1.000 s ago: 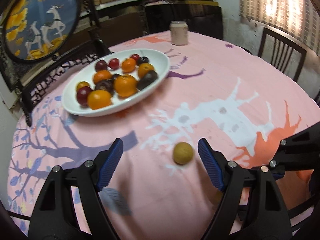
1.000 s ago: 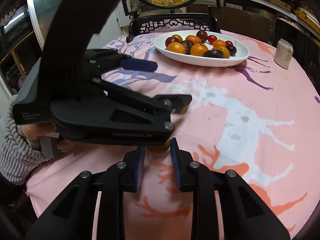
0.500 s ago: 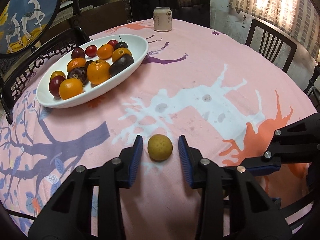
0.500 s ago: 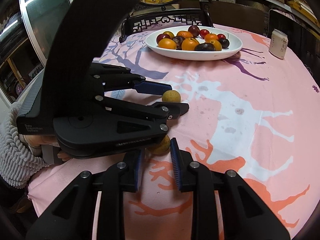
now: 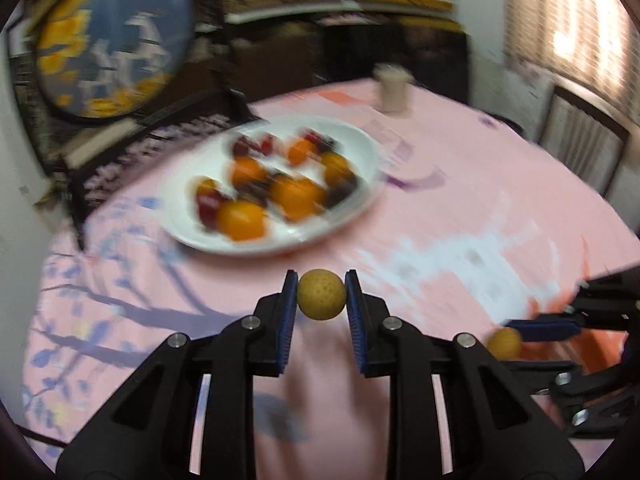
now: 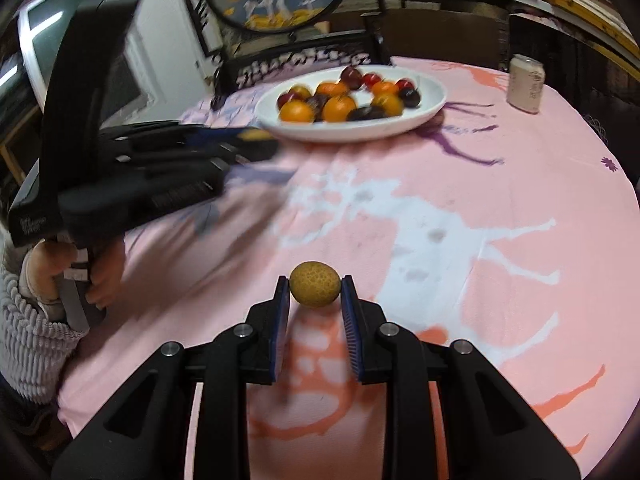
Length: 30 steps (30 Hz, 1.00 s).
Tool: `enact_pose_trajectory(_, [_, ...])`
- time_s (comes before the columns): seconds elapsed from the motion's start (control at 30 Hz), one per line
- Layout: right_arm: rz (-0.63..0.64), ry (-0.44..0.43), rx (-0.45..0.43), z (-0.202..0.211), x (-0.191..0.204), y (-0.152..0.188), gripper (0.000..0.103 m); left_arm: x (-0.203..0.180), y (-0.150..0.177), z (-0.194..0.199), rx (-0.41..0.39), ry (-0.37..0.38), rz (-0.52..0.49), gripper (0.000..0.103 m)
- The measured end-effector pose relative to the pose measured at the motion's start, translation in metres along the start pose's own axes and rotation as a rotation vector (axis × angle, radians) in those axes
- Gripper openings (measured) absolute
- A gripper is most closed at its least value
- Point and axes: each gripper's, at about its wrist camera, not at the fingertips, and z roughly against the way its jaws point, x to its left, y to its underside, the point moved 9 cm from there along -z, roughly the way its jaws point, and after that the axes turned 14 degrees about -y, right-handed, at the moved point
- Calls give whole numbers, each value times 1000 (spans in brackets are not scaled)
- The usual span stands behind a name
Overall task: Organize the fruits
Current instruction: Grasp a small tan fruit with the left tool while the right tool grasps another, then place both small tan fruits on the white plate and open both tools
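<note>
Both grippers are now carrying a small yellow fruit toward the plate.

The left gripper (image 5: 321, 295), wide open around its yellow-brown fruit (image 5: 321, 295) a second ago, is now clamping it and swinging up off the pink tablecloth (image 5: 460, 184) toward the white fruit plate (image 5: 360, 140) at the table's far edge. The right gripper (image 6: 315, 285) is pinching the second fruit (image 6: 315, 284), so only the drop-offs are remaining.

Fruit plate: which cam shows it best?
Right wrist. There the white plate is only slightly blurred, and oranges and dark plums can be told apart. In the left wrist view the plate is closer but smeared by motion blur, so fruit outlines run together.
</note>
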Motion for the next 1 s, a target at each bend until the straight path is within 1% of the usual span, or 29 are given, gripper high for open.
enact_pose_trajectory(0.07, [-9, 9, -10, 3, -7, -20, 26, 23, -18, -4, -5, -34, 44, 24])
enact_pose_trajectory(0.1, [-3, 29, -30, 6, -11, -38, 26, 35, -29, -7, -7, -62, 69, 24])
enact_pose_trajectory(0.17, [-3, 49, -70, 10, -18, -69, 26, 49, -45, -12, -14, -93, 93, 24])
enact_pose_trajectory(0.2, [-9, 61, -106, 12, -23, -91, 26, 57, -55, -17, -15, -110, 108, 24])
enact_pose_trajectory(0.3, [-38, 82, -186, 9, -35, -132, 26, 68, -72, -35, -7, -142, 137, 24])
enact_pose_trajectory(0.37, [-70, 90, -218, -7, -49, -158, 26, 71, -80, -55, 8, -162, 154, 24])
enact_pose_trajectory(0.47, [-102, 107, -218, -35, -65, -172, 26, 67, -79, -80, 24, -173, 169, 24])
enact_pose_trajectory(0.5, [-104, 105, -201, -48, -71, -174, 26, 64, -76, -90, 36, -176, 164, 24])
enact_pose_trajectory(0.57, [-89, 111, -186, -60, -73, -177, 26, 60, -71, -102, 46, -196, 139, 24])
enact_pose_trajectory(0.6, [-78, 119, -181, -64, -74, -179, 26, 61, -69, -107, 46, -206, 135, 24])
enact_pose_trajectory(0.63, [-69, 124, -182, -68, -76, -181, 26, 62, -67, -113, 51, -202, 139, 24])
enact_pose_trajectory(0.7, [-72, 116, -181, -73, -79, -183, 26, 63, -64, -122, 69, -187, 151, 24])
enact_pose_trajectory(0.8, [-78, 104, -162, -81, -82, -182, 27, 64, -65, -129, 70, -186, 167, 24])
enact_pose_trajectory(0.83, [-80, 105, -159, -82, -83, -182, 27, 63, -65, -130, 72, -182, 166, 24])
enact_pose_trajectory(0.87, [-81, 107, -154, -84, -85, -182, 30, 61, -65, -131, 72, -181, 163, 25])
enact_pose_trajectory(0.9, [-83, 108, -150, -84, -85, -181, 47, 60, -64, -131, 71, -183, 157, 33])
enact_pose_trajectory(0.93, [-83, 117, -154, -84, -87, -181, 60, 58, -64, -131, 69, -185, 151, 39])
enact_pose_trajectory(0.97, [-78, 132, -169, -81, -87, -181, 60, 57, -65, -129, 61, -190, 148, 53])
enact_pose_trajectory(1.0, [-63, 152, -180, -79, -86, -182, 60, 56, -66, -127, 50, -199, 144, 62])
